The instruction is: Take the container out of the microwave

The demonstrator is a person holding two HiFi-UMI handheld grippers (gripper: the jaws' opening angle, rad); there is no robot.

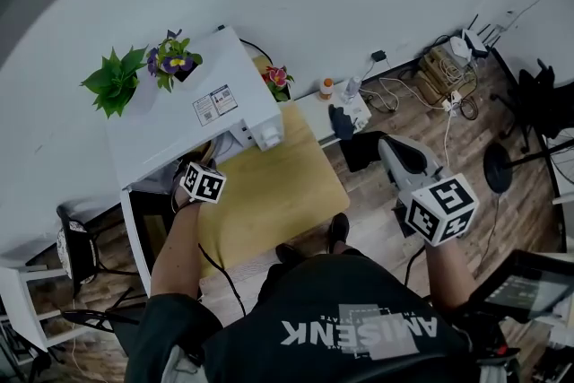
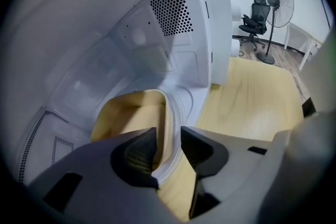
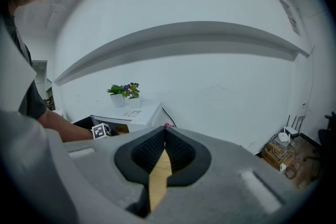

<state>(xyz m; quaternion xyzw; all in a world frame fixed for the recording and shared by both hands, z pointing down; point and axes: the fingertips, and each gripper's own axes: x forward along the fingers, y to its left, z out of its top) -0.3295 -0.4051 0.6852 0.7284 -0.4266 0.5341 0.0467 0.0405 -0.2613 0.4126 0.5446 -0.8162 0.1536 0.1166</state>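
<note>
Left claw (image 2: 168,131) apart, astride container (image 2: 128,113) rim inside microwave (image 2: 105,44) (pads not yet pressing); right claw (image 3: 164,129) together, empty, held aside.

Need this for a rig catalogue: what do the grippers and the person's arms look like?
The left gripper and right gripper are grey shells with dark ribbed pads. Each carries a white cube with black square markers. A black cable hangs by the left forearm. Dark short-sleeved T-shirt, pale print.
</note>
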